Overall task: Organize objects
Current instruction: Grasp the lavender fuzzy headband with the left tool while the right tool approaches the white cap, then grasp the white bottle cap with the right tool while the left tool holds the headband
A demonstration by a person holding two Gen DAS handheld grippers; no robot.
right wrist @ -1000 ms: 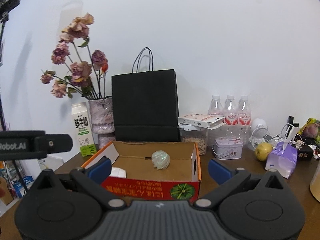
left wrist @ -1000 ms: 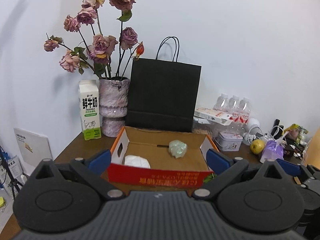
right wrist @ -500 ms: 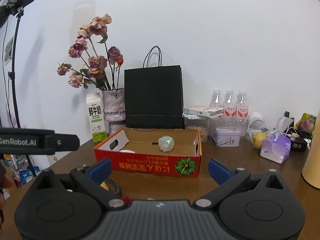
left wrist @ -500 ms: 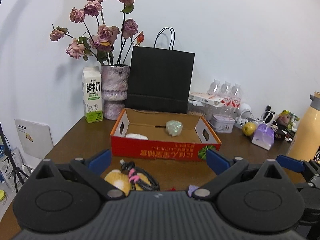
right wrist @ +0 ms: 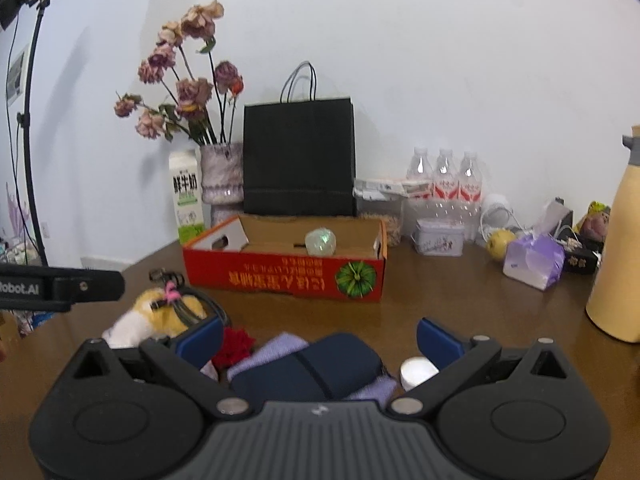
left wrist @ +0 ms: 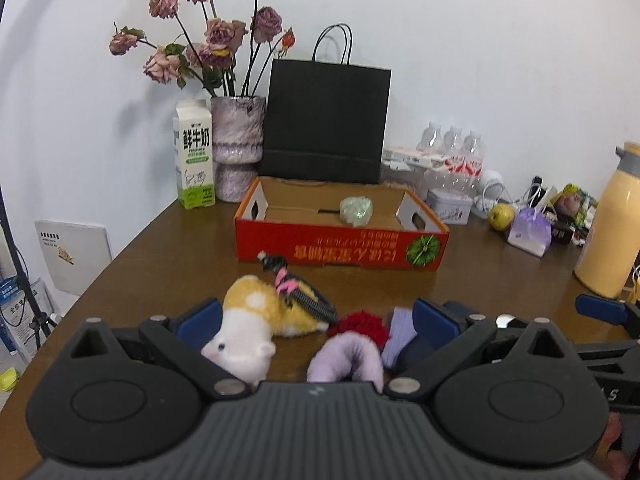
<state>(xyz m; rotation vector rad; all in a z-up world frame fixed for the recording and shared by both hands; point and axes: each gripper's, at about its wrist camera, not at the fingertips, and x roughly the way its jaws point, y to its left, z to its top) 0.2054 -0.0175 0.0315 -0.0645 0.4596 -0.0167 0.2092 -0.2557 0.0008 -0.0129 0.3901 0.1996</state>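
Observation:
A red cardboard box (left wrist: 340, 246) (right wrist: 284, 276) sits mid-table with a pale green wrapped ball (left wrist: 356, 210) (right wrist: 320, 241) inside. In front lies a pile: a yellow-white plush hamster (left wrist: 256, 322) (right wrist: 160, 312) with a black cable (left wrist: 308, 300), a red woolly item (left wrist: 362, 322) (right wrist: 234, 346), lilac cloth (left wrist: 348, 360) (right wrist: 276, 348), a navy pouch (right wrist: 308, 368) and a small white round lid (right wrist: 418, 372). My left gripper (left wrist: 316, 316) is open, above the plush and lilac cloth. My right gripper (right wrist: 320, 334) is open, above the navy pouch.
At the back stand a milk carton (left wrist: 194, 156), a vase of dried roses (left wrist: 238, 148), a black paper bag (left wrist: 326, 120), water bottles (right wrist: 444, 178), a tin (right wrist: 438, 236), an apple (right wrist: 500, 242) and a purple tissue pack (right wrist: 532, 260). A yellow thermos (right wrist: 618, 256) stands right.
Both grippers have pulled back from the box and tilted down toward the table. The pile of plush, cloth and pouch has come into view under them.

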